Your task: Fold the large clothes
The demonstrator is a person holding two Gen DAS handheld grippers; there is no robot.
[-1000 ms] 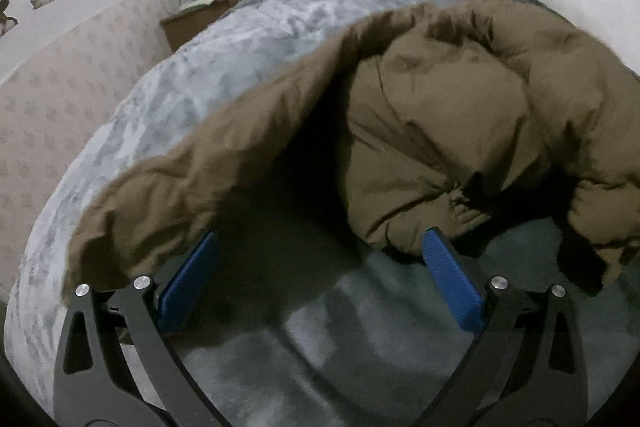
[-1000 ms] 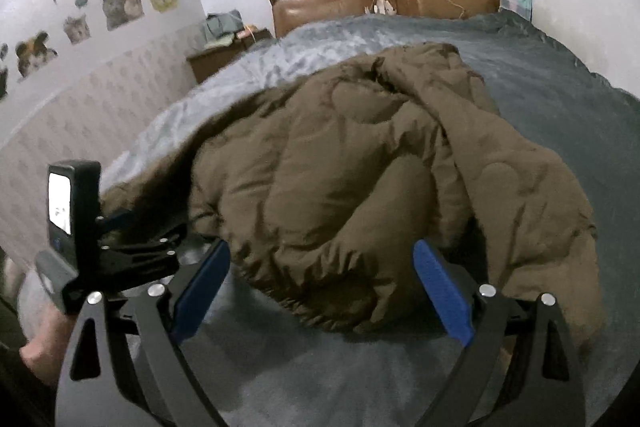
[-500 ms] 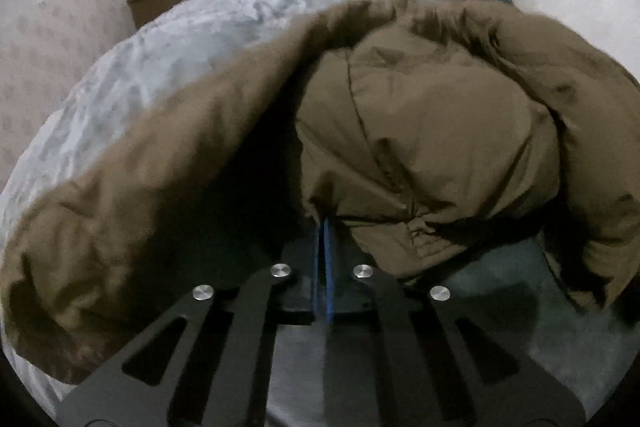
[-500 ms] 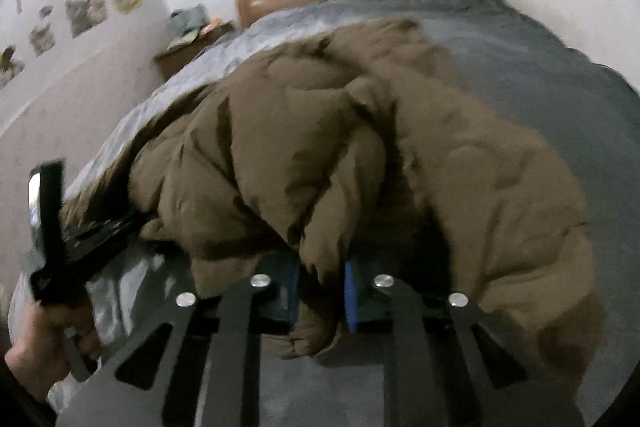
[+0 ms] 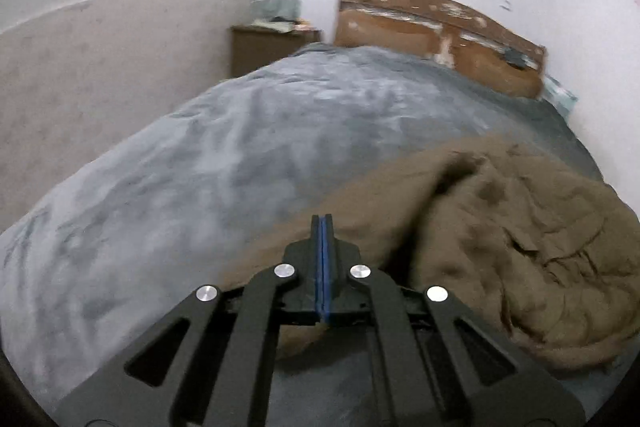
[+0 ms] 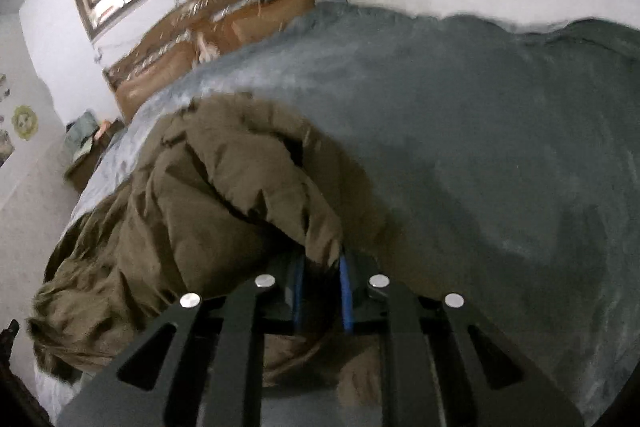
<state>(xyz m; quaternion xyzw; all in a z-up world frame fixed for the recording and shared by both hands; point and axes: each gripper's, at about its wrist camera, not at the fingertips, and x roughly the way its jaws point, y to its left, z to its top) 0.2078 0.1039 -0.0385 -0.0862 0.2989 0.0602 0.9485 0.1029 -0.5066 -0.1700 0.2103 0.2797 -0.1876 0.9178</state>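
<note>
Two tongs grip one brown padded coat [image 6: 208, 195] across a grey-blanketed bed [image 5: 208, 147], apparently to lift and spread the crumpled garment before any fold is made. Left gripper [image 5: 322, 227] has its blue pads pressed flat together, a sliver of brown cloth seemingly pinched low between them, with the coat's bulk heaped off to its right. Right gripper [image 6: 322, 267] clamps a thick wad of the coat's edge, its pads held slightly apart by the padding, the garment trailing away to its left. Both tools look raised and angled down over the bed, the right one rolled to one side, so the wooden headboard [image 6: 208, 27] beyond it appears tilted. Neither holding hand is visible.
</note>
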